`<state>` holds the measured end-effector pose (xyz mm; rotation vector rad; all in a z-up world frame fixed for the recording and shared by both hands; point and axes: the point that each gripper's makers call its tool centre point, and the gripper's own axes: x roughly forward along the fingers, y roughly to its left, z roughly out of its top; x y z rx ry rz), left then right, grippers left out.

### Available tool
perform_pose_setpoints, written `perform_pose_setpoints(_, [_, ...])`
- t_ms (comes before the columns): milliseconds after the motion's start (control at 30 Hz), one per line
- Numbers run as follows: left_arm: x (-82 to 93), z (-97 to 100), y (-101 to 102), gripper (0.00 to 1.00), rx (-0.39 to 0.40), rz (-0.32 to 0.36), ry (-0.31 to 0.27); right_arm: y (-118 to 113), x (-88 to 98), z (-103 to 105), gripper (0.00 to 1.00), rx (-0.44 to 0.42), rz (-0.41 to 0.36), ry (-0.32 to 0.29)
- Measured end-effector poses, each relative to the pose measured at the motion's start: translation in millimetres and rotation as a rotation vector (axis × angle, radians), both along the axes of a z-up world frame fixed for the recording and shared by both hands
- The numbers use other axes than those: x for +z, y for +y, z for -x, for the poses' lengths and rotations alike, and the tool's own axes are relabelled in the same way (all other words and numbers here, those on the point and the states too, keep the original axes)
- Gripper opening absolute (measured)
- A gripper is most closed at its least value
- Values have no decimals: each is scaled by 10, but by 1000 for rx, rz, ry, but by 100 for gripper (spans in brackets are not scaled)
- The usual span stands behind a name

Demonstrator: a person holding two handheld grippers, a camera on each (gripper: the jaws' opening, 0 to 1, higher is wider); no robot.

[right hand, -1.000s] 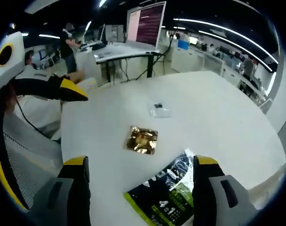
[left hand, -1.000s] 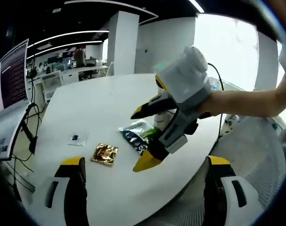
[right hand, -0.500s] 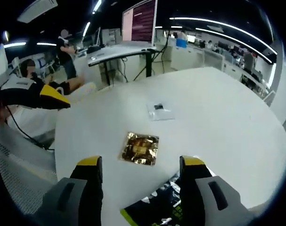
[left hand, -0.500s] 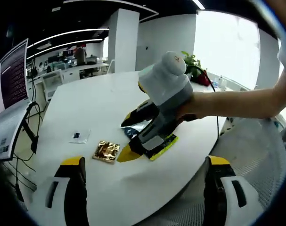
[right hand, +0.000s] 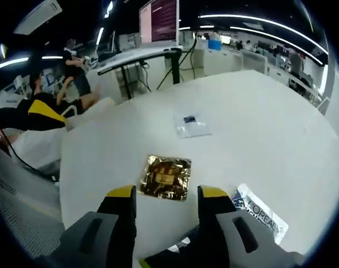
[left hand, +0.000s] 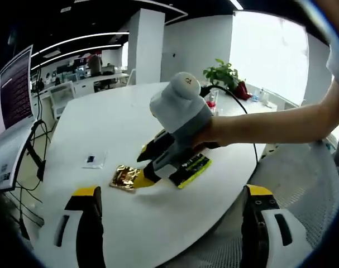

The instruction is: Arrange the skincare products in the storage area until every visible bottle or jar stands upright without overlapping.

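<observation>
White and round, the tabletop sat in a big office with desks and a screen far behind.

In the left gripper view, my right tool was in the middle of the frame. A second before, it had hung higher over the dark green packet. Then it had come down and to the left, and its yellow tips were at the edge of the gold packet. Its jaws were a little apart and held nothing. I could not tell if they touched the packet.

In the right gripper view, that gold packet lay flat, just past the tips, near the bottom middle. A small clear packet lay above it. A silver packet with letters peeked out at the lower right.

My left tool was spread wide at the bottom of its own view, holding nothing.

I saw flat packets, not bottles or jars. I think the gold one was to be picked next, so the tidying had hardly begun.
</observation>
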<state>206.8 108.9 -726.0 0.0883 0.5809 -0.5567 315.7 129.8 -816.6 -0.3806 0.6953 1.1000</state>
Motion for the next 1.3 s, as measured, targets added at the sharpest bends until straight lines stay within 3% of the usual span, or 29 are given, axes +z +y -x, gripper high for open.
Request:
perform_pose_setpoints(267, [58,-13,6,97,12,42,-7,2,-49,8,33,-28,-7,13])
perform_pose_setpoints(400, [93,-4,-4,96,14,153,31,-29,-62,-19,32,-37,-9,15])
perform_pose_setpoints(467, [82,-38,101,94,27,155,27,-45,-62,-32,32,-40,-10,19])
perform_pose_setpoints(567, [-17,-86,274,92,36,106,42,-68,-62,-40,31,-46,-13,21])
perform_pose_setpoints(633, [-54,-124,328,88,35,108,49,-65,-65,-52,31,-48,-16,24])
perform_pose_setpoints(767, [-185,-252,388,84,40,157,81,-65,-68,-65,31,-50,-19,28])
perform_pose_setpoints(933, [-359,-414,438,69,70,200,108,-60,-39,-83,31,-56,-29,28])
perform_pose_setpoints(1033, [-462,-485,439,72,75,209,131,-57,-31,-91,31,-60,-36,30])
perform_pose_setpoints(1133, [-545,-531,408,63,83,246,161,-51,-24,-101,30,-63,-41,31])
perform_pose_setpoints(1300, [-650,-626,380,60,104,285,183,-41,-23,-85,30,-61,-42,37])
